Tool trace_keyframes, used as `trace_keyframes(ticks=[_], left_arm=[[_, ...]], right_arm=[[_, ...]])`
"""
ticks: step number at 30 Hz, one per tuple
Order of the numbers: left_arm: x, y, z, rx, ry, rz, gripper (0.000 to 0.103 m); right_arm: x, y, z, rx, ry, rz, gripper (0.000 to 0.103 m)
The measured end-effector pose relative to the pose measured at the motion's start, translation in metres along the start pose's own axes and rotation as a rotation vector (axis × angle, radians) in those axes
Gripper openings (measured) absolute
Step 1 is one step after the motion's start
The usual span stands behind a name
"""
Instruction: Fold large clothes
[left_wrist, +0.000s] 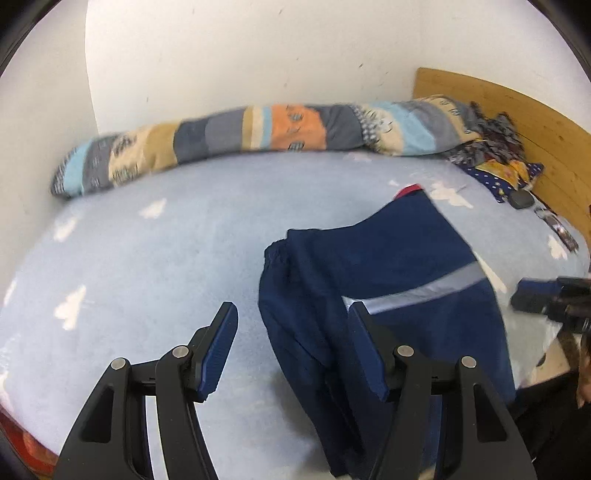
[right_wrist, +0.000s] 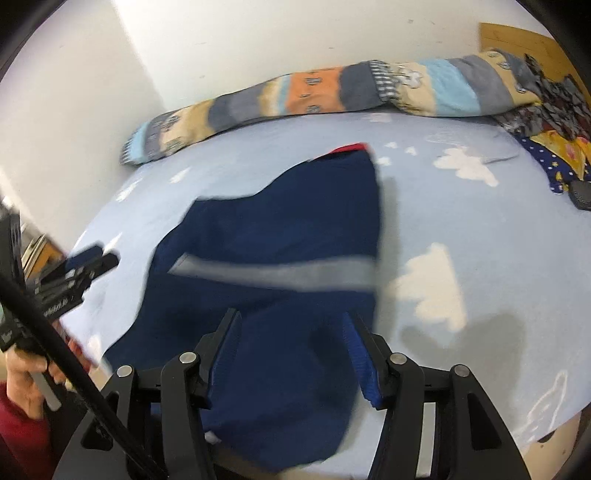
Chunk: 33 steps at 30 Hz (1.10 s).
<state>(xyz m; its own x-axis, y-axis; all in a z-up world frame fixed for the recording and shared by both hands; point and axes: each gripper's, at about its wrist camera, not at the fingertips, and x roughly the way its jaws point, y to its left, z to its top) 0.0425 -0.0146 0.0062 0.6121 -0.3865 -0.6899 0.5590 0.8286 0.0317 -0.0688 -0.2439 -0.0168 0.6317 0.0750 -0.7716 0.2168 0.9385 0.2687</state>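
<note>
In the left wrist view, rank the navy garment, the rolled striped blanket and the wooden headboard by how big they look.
1. navy garment, though nearness to the camera inflates it
2. striped blanket
3. wooden headboard, partly cut off at the picture's edge

Garment (left_wrist: 388, 266): navy blue, one pale grey band across, red edge at far end. Bed sheet (left_wrist: 147, 258): light blue, white cloud shapes. Rolled blanket (left_wrist: 258, 129): patchwork stripes of sky blue, grey, beige, orange, small dark motifs. Headboard (left_wrist: 517, 107): honey-coloured wood. Wall (left_wrist: 258, 48): white. Left tongs (left_wrist: 291, 350): black, blue pads. Right tongs (right_wrist: 291, 354): same colours. Sleeve (right_wrist: 18, 435): dark red.
</note>
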Motion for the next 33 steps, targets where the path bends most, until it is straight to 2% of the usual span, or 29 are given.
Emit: trace_keyframes(ticks=[3,5,8,11,13,14,16,19,21,24,25,26,29,33], left_arm=[[-0.02,-0.018,-0.027,-0.042,-0.015,-0.049,0.062],[-0.025,-0.033,-0.042,-0.041,-0.013,-0.067,0.062],[-0.018,-0.056,-0.067,0.007,0.0,-0.007,0.062],[0.017,-0.064,-0.088,0.038,0.103,0.063,0.062],[0.037,-0.057,-0.096,0.0,0.163,0.063,0.067],[0.042,-0.054,-0.098,-0.022,0.17,0.065,0.075],[0.049,-0.048,-0.101,-0.057,0.173,0.067,0.084],[0.051,-0.044,-0.102,-0.082,0.165,0.055,0.084],[0.039,-0.044,-0.098,-0.081,0.145,0.055,0.077],[0.005,-0.046,-0.077,-0.053,0.027,0.091,0.076],[-0.005,-0.045,-0.063,-0.044,-0.026,0.094,0.076],[-0.008,-0.046,-0.052,-0.038,-0.047,0.095,0.076],[0.007,-0.044,-0.011,-0.018,-0.043,0.069,0.076],[0.06,-0.038,0.033,-0.013,-0.006,0.101,0.076]], right_arm=[[0.002,0.022,-0.029,-0.028,0.029,-0.001,0.046],[0.003,0.031,-0.044,-0.052,0.036,-0.017,0.043],[0.006,0.033,-0.064,-0.051,0.055,-0.029,0.041],[0.024,0.028,-0.08,-0.03,0.123,-0.045,0.038],[0.035,0.024,-0.083,-0.016,0.152,-0.047,0.038],[0.041,0.023,-0.084,-0.018,0.17,-0.045,0.038],[0.05,0.02,-0.085,-0.008,0.19,-0.043,0.038],[0.056,0.008,-0.082,0.045,0.204,-0.009,0.038],[0.05,0.006,-0.077,0.051,0.214,0.011,0.038],[0.021,0.004,-0.058,0.075,0.137,0.087,0.038],[0.012,0.003,-0.048,0.063,0.1,0.077,0.038],[0.006,0.001,-0.03,0.043,0.065,0.044,0.039],[0.014,-0.011,0.01,0.05,0.043,0.002,0.039],[0.042,-0.022,0.073,0.067,-0.004,-0.04,0.039]])
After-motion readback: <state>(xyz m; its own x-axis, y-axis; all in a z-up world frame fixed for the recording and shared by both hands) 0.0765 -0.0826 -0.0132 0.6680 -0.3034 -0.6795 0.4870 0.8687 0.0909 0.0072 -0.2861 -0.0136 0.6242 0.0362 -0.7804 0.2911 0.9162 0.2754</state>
